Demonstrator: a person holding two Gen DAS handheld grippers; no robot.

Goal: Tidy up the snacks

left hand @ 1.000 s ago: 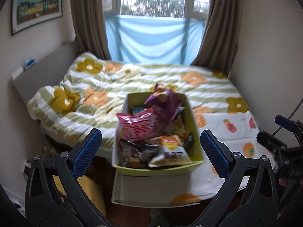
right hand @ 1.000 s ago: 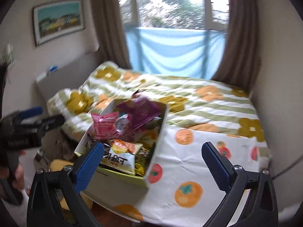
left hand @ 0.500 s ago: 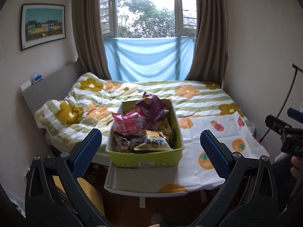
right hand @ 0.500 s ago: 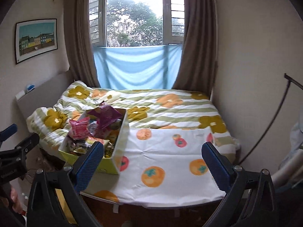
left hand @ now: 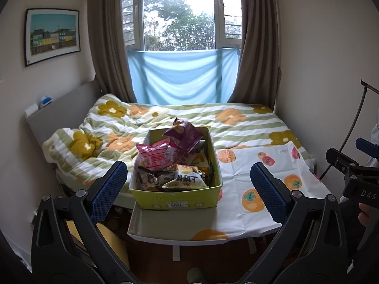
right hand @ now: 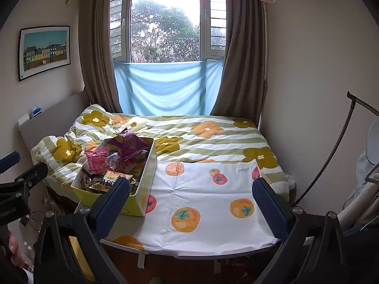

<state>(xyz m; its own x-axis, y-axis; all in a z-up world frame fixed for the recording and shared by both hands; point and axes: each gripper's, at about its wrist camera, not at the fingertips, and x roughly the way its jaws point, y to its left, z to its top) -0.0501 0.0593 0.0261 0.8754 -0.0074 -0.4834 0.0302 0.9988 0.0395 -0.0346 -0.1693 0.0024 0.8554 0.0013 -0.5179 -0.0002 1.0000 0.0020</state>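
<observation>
A yellow-green box [left hand: 176, 198] heaped with snack packets [left hand: 175, 163] is shown standing at the left end of a small table [left hand: 165, 236], on its near-left corner, with the bed [left hand: 236, 123] behind. The rest of the table, to the right, is covered by a white cloth printed with orange fruit [right hand: 208, 201], and no packet is seen lying on it. The long axis of the box runs away from the cameras, from the near edge toward the bed. The left gripper [left hand: 188, 184] is held back from the near edge with its jaws spread wide and nothing between them; the box is framed almost centrally in that gap, straight ahead and slightly left of the midline. The right gripper [right hand: 190, 197] is likewise held wide apart and empty, and faces the bare cloth; from it the box lies ahead and to the left, partly hidden behind the left finger [right hand: 111, 203]. The left gripper is therefore judged the nearer to the packets. Whether the packets are awaiting sorting or have already been gathered into the box cannot be settled from this arrangement.
</observation>
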